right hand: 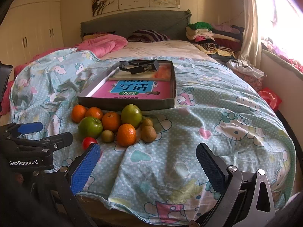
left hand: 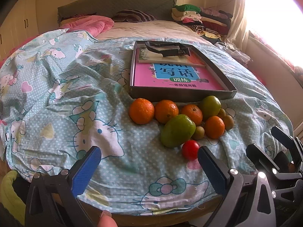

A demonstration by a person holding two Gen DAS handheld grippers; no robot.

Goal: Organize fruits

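Likely firm, round and prone to rolling on the soft quilt [left hand: 56,98], the fruit [left hand: 178,130] by the tray's [left hand: 181,93] near edge wants gripping across its middle; left gripper [left hand: 149,158] and right gripper [right hand: 147,157] both have fingers apart, empty.

Surface: a bed [right hand: 151,51] spread with a pale blue cartoon-cat sheet [right hand: 217,113], rumpled on the left.
Tray: a shallow dark cardboard box [right hand: 125,103] lay flat on the sheet, mid-bed.
Fruit: clustered just in front of the box: four oranges [left hand: 141,110], two green apples [left hand: 177,130], three brownish kiwis [right hand: 148,133] and one small red fruit [left hand: 190,149], perhaps a tomato, nearest the foot.
Far end: a pink quilt [right hand: 104,46], a striped pillow [right hand: 147,36] and stacked clothes [right hand: 212,35] lay near the headboard.
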